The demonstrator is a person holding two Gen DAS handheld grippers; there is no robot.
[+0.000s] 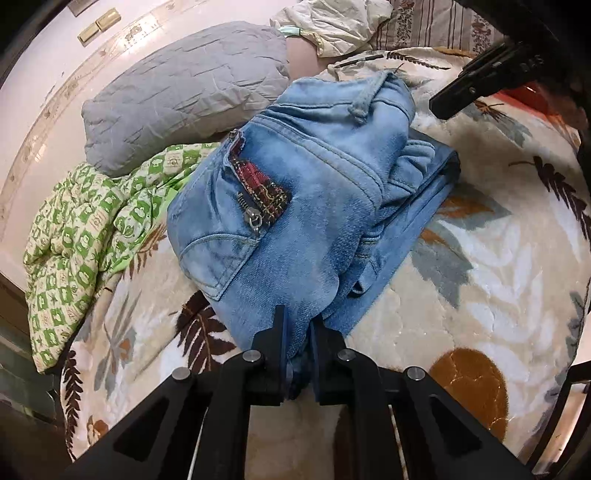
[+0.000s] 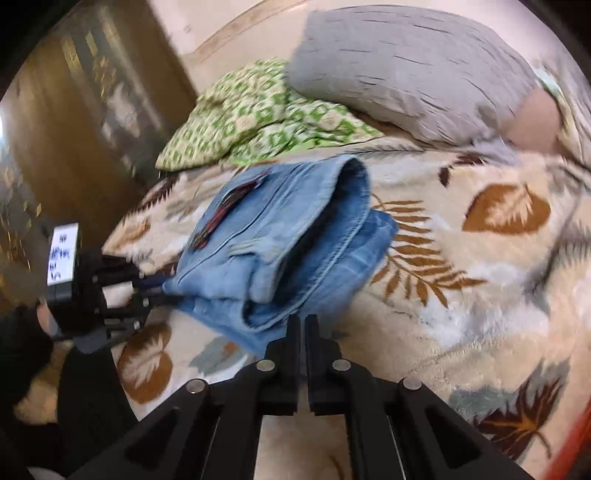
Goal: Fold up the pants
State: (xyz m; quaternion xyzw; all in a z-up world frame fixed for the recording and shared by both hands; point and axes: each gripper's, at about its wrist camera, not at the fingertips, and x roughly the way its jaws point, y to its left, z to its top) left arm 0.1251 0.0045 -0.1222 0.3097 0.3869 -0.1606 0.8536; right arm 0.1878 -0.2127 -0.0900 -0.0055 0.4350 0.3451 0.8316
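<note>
Light blue denim pants [image 1: 317, 192] lie folded in a thick bundle on a leaf-patterned blanket [image 1: 498, 258], with a zipped pocket and red plaid patch facing up. My left gripper [image 1: 298, 325] is shut on the near edge of the pants. In the right wrist view the pants [image 2: 295, 236] lie ahead, and the left gripper [image 2: 162, 288] pinches their left edge. My right gripper [image 2: 303, 325] is shut and empty, just off the near edge of the pants. It also shows in the left wrist view [image 1: 448, 101], beyond the pants.
A grey pillow [image 1: 184, 103] and a green checked cloth [image 1: 85, 229] lie behind and left of the pants. Crumpled white fabric [image 1: 332, 22] lies at the far edge. A dark pen-like object [image 1: 360, 60] lies on the blanket. Brown furniture [image 2: 74, 129] stands beside the bed.
</note>
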